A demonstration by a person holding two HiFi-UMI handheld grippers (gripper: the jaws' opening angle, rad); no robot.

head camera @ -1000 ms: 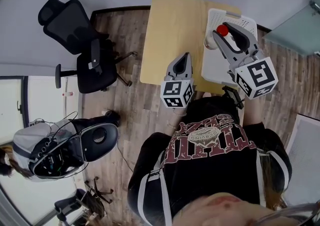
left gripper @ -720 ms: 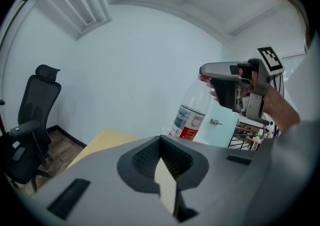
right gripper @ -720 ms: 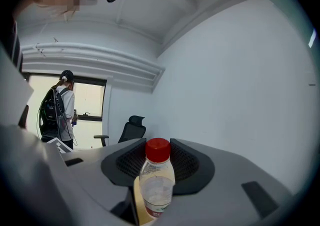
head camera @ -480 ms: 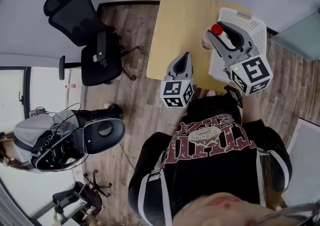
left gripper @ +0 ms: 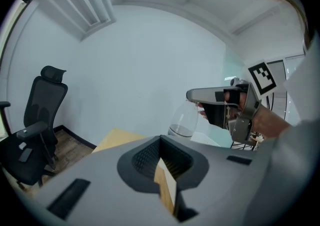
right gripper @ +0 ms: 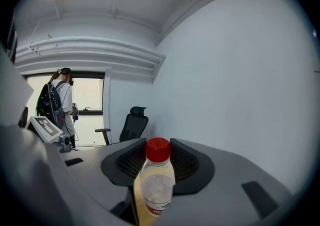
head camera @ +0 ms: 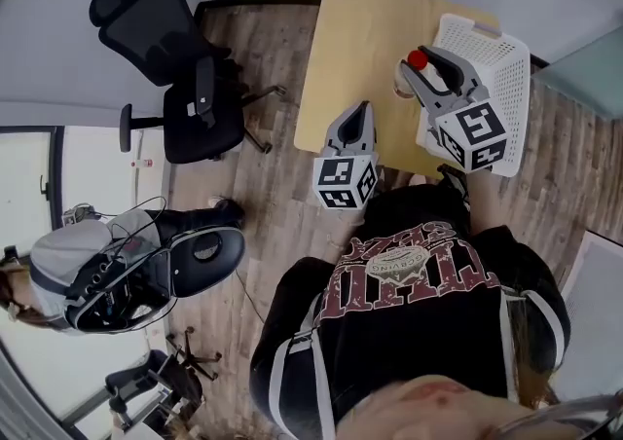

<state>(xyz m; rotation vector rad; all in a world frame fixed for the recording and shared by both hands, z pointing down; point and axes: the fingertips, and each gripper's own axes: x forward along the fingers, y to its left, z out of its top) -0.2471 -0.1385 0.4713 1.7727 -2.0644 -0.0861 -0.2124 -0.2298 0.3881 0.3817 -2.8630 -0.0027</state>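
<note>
Bottle (right gripper: 157, 180) is grasped by right gripper (head camera: 421, 66), aloft at 1 o'clock above surface (head camera: 355, 29), just beside basket (head camera: 492, 44) | left gripper (head camera: 357, 115) is clenched, empty | risk: bottle could be knocked loose if basket rim is struck.

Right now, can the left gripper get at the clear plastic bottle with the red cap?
Probably yes: only open air lies between the left gripper and the bottle, whose lower body is bare. The gripper's jaws are together and would need opening.

Clear bottle (right gripper: 157, 185) with red cap, white slotted basket (head camera: 490, 40), pale wood table (head camera: 355, 49), black chair (head camera: 146, 15).
</note>
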